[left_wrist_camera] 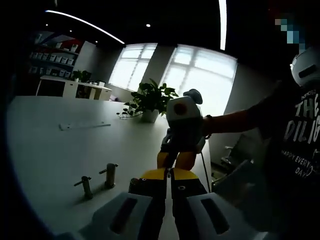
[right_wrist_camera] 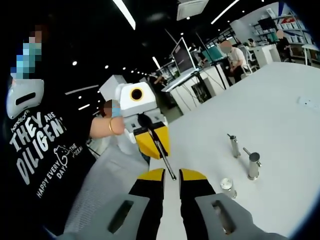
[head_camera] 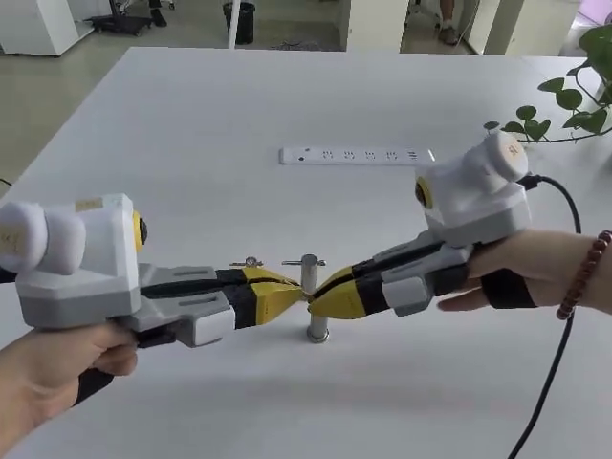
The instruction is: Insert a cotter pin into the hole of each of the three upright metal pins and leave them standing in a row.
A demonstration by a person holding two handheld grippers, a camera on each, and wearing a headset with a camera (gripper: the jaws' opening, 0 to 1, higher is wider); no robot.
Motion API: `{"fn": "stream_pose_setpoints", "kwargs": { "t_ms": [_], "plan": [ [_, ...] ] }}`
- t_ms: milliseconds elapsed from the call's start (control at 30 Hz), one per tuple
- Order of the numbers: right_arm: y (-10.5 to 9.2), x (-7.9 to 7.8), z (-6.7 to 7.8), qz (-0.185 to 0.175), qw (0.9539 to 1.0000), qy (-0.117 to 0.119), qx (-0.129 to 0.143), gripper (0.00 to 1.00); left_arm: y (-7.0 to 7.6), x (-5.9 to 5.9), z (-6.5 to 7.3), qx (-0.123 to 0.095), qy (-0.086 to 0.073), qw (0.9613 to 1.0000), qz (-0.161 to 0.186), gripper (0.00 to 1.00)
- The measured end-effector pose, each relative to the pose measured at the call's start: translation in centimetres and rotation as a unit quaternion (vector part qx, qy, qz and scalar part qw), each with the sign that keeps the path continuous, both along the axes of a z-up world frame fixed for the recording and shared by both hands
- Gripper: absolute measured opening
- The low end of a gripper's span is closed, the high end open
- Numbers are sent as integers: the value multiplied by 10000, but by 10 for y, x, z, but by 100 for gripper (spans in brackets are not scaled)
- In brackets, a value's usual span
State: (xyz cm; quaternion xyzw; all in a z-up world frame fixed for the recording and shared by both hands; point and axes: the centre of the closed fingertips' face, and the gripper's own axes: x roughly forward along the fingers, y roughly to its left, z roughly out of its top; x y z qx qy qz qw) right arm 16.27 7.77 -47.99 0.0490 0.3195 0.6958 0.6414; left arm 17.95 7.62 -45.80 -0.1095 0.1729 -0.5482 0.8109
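Observation:
Three upright metal pins stand on the white table [head_camera: 191,172]. Two carry cotter pins: the far pin [head_camera: 251,262] [right_wrist_camera: 233,145] [left_wrist_camera: 86,186] and the middle pin [head_camera: 310,272] [right_wrist_camera: 253,166] [left_wrist_camera: 110,175]. The nearest pin [head_camera: 317,332] [right_wrist_camera: 228,188] has a bare top and sits just below the meeting jaw tips. A thin loose cotter pin [right_wrist_camera: 164,156] spans between the grippers. My left gripper [head_camera: 298,292] [left_wrist_camera: 170,173] [right_wrist_camera: 152,134] is shut on one end. My right gripper [head_camera: 315,298] [right_wrist_camera: 172,173] [left_wrist_camera: 176,159] is closed narrowly around the other end.
A white power strip [head_camera: 356,155] [left_wrist_camera: 85,125] lies further back on the table. A potted plant [head_camera: 574,96] [left_wrist_camera: 150,100] stands at the far right edge. A black cable [head_camera: 559,335] trails from the right gripper across the near right of the table.

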Motion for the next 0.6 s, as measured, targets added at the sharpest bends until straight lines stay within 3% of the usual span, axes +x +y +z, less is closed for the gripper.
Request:
{"fn": "stream_pose_setpoints", "kwargs": {
  "t_ms": [233, 600],
  "plan": [
    [1, -2, 1, -34, 10000, 15, 78, 1, 0, 0, 6, -256, 94, 9996, 37, 0],
    [-4, -2, 0, 62, 9999, -126, -31, 0, -1, -5, -3, -130, 165, 9998, -75, 0]
  ]
}}
